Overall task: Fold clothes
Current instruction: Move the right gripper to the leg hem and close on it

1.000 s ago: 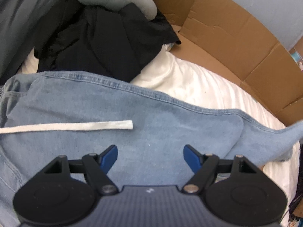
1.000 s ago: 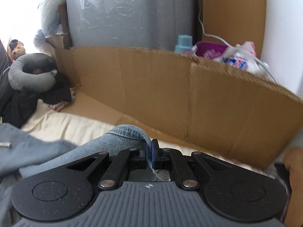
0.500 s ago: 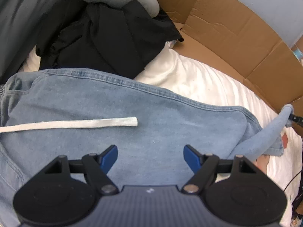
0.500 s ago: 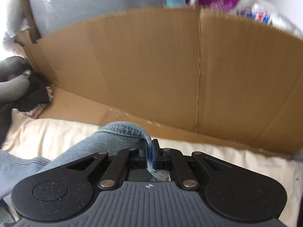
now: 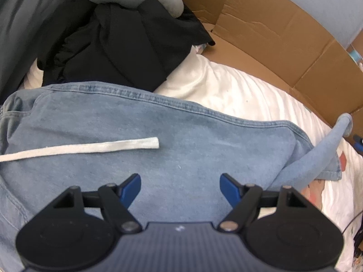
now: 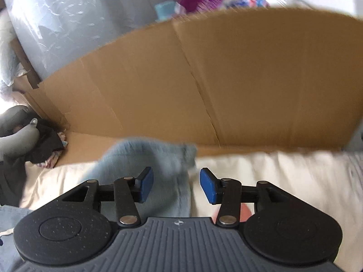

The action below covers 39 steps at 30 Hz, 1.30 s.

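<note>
Denim shorts point(image 5: 181, 149) lie spread on the white sheet point(image 5: 238, 90), long axis crosswise to my left gripper point(image 5: 180, 184), jaws wide apart just above the cloth. Right gripper point(image 6: 173, 184) also gapes, holding nothing — leg end point(image 6: 154, 156) slack just ahead, before the cardboard wall point(image 6: 226, 79). Right sits nearer that end.

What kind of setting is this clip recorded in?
Probably a bedroom at home, with the folding done on a bed. The denim garment lies on a white bedsheet, other clothes such as a black garment are piled beside it, and a flattened cardboard box stands along the edge.
</note>
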{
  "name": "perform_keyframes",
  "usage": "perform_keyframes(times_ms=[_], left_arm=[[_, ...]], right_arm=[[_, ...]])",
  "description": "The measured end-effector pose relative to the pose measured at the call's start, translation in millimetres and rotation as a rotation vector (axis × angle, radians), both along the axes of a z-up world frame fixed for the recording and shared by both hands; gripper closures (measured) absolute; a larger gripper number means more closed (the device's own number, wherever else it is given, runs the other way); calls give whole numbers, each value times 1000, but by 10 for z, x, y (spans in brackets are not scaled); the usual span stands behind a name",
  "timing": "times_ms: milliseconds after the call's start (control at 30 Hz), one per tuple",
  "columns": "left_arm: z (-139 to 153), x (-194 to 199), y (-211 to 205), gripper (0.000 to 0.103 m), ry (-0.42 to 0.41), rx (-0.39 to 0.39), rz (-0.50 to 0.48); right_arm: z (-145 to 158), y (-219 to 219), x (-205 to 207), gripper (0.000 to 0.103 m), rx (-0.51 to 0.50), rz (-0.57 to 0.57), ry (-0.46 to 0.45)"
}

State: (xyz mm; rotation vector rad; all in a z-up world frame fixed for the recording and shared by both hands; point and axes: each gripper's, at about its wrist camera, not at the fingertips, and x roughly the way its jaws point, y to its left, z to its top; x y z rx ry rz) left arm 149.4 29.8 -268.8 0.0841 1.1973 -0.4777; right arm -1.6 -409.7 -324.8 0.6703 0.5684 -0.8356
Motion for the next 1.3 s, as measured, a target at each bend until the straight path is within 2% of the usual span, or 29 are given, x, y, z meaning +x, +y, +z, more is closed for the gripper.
perform_keyframes(times_ms=[400, 467, 533, 700, 900, 1033, 1100, 1167, 1300], left_arm=[[-40, -50, -24, 24, 12, 5, -17], [-64, -54, -15, 24, 18, 8, -15], [-89, -57, -7, 24, 26, 12, -12], [-120, -65, -14, 24, 34, 10, -17], [-174, -95, -29, 24, 43, 17, -30], [-186, -97, -27, 24, 47, 17, -31], [-182, -102, -21, 24, 46, 15, -34], [-180, -108, -15, 24, 45, 15, -38], [-244, -116, 2, 24, 41, 30, -55]], right_arm=[[-405, 285, -249, 51, 164, -80, -62], [-447, 328, -231, 52, 168, -89, -41], [-519, 358, -230, 59, 196, -106, -34], [-671, 448, -244, 60, 243, -136, -60], [-695, 548, -189, 60, 239, -148, -69], [-682, 599, -160, 67, 251, -152, -63], [-673, 593, -178, 70, 282, -183, -62], [-666, 575, -207, 76, 324, -226, -61], [-674, 591, -227, 76, 366, -282, -74]])
